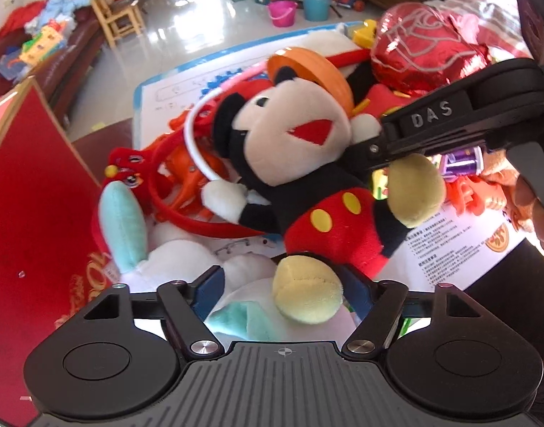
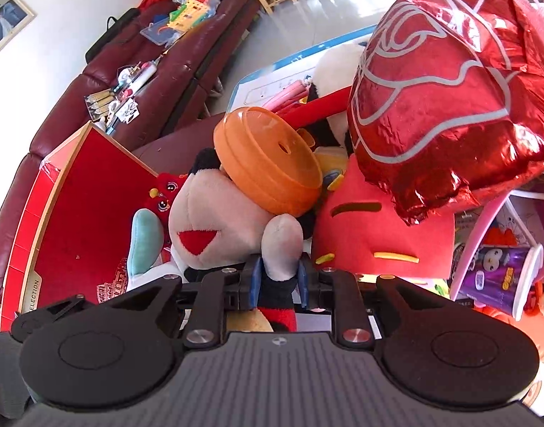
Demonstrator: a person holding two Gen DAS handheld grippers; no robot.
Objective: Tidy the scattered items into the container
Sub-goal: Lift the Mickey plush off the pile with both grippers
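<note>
A Mickey Mouse plush [image 1: 300, 163] in red shorts lies across a pile of toys, with an orange plastic lid [image 1: 307, 71] against its head. My right gripper [image 2: 277, 284] is shut on the plush's white-gloved arm [image 2: 281, 245]; it also shows in the left wrist view [image 1: 375, 146], coming in from the right. My left gripper [image 1: 282, 284] is open, with the plush's yellow foot [image 1: 307, 288] between its fingers. The red box [image 1: 33, 213] stands open at the left, and shows in the right wrist view [image 2: 90, 206] too.
A red foil balloon [image 2: 446, 96] rests on the pile at the right. A red cushion [image 2: 382, 235], a purple cup [image 2: 503, 281], a white and mint plush [image 1: 129, 227] and orange toys [image 1: 186, 174] lie around. A dark red sofa [image 2: 129, 82] is behind.
</note>
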